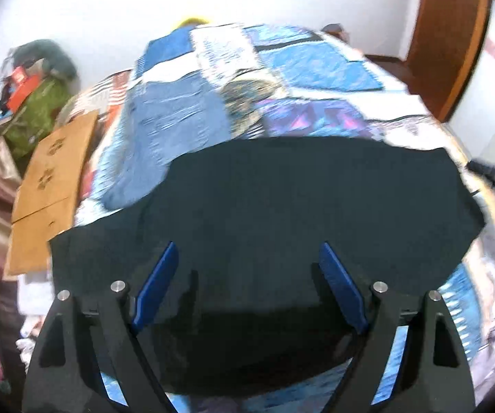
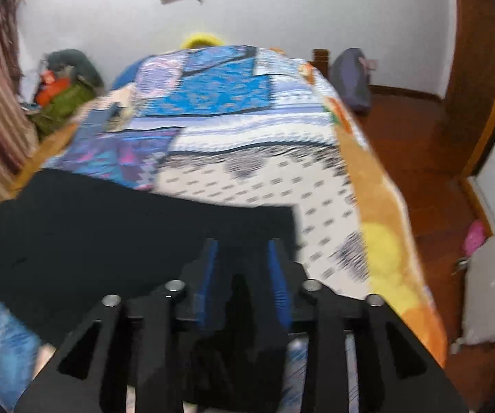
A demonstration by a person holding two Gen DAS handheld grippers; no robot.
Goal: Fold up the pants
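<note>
Dark navy pants [image 1: 281,199] lie spread flat across the near end of a bed with a patchwork quilt [image 1: 309,69]. My left gripper [image 1: 249,251] is open, its blue pads wide apart above the near part of the pants, with nothing between them. In the right wrist view the pants [image 2: 127,220] fill the lower left. My right gripper [image 2: 244,244] has its blue pads partly closed over the pants' right end; the image is blurred and I cannot tell if cloth is pinched.
Folded blue jeans [image 1: 175,130] lie on the quilt beyond the pants. Cardboard [image 1: 51,179] leans left of the bed. A clutter pile [image 1: 37,86] sits at the far left. Wooden floor [image 2: 412,144] and a door [image 2: 481,103] lie to the right.
</note>
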